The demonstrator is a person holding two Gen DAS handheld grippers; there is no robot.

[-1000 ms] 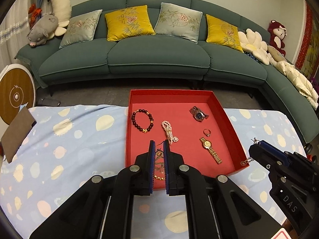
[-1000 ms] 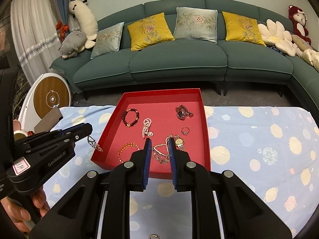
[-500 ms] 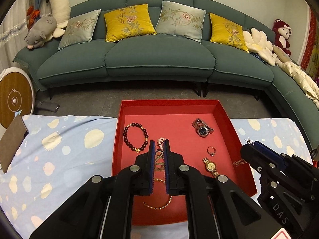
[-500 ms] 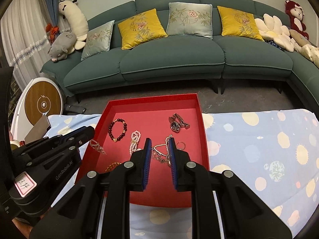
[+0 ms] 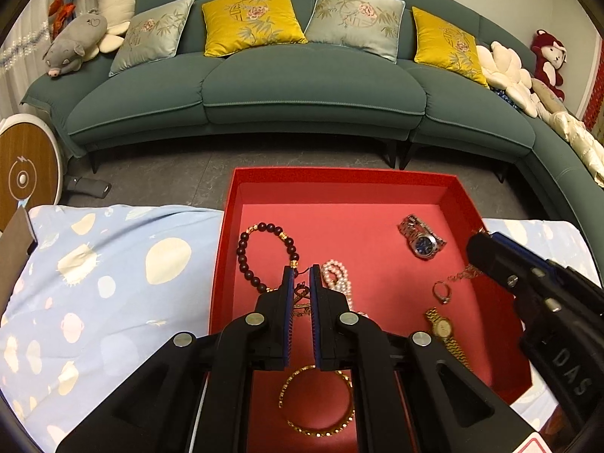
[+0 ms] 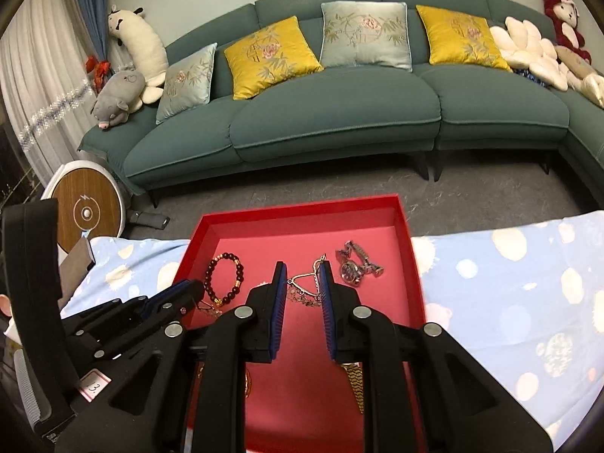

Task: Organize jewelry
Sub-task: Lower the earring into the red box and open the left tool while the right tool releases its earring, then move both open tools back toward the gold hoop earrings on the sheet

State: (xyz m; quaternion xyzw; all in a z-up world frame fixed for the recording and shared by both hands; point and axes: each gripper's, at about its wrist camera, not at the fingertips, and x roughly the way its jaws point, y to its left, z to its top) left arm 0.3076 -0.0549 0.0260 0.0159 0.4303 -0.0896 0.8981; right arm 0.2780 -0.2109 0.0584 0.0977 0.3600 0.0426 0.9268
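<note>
A red tray [image 5: 339,181] [image 6: 302,205] holds a dark bead bracelet [image 5: 249,253] [image 6: 211,275], a pearl bracelet [image 5: 338,275], a silver watch [image 5: 422,238] [image 6: 356,262], a ring [image 5: 441,290], a gold watch [image 5: 443,330] and a gold bangle [image 5: 317,400]. My left gripper [image 5: 301,275] is shut on one end of a thin chain necklace [image 5: 302,300]. My right gripper [image 6: 302,268] is shut on the other end of the necklace [image 6: 302,294]. Both hold it above the tray floor. The chain [image 5: 458,275] hangs from the right gripper's tip.
The tray sits on a blue spotted cloth [image 5: 94,283] [image 6: 528,283]. A green sofa [image 5: 302,87] with cushions stands behind. A round wooden device [image 5: 22,173] is on the floor at left. A brown card [image 5: 15,249] lies at the cloth's left edge.
Both grippers have moved forward over the tray with the necklace. The tray now fills more of each view, and the gold bangle shows below my left gripper.
</note>
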